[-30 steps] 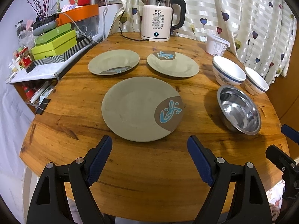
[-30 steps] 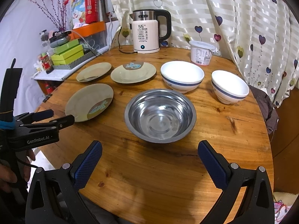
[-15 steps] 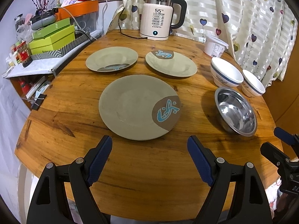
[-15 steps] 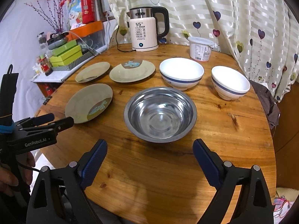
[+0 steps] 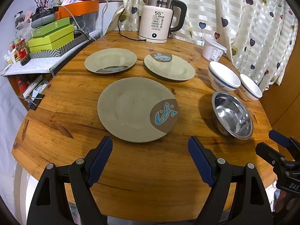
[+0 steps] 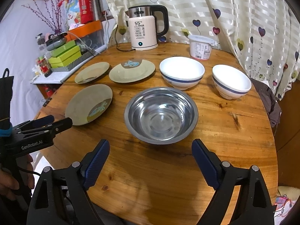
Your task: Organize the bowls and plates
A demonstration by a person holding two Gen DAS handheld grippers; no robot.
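Three grey-green plates with a blue fish mark lie on the round wooden table: a large one in front, two smaller ones behind it at left and right. A steel bowl sits mid-table, with two white blue-banded bowls behind it, one at centre and one at right. My left gripper is open and empty just short of the large plate. My right gripper is open and empty just short of the steel bowl.
A white electric kettle with its cord and a white lidded tub stand at the back of the table. A shelf with green boxes borders the table's left side. A heart-print curtain hangs behind.
Both grippers have shifted slightly toward the table. The right gripper's jaws stand a little narrower than a second ago. Nothing on the table has moved.
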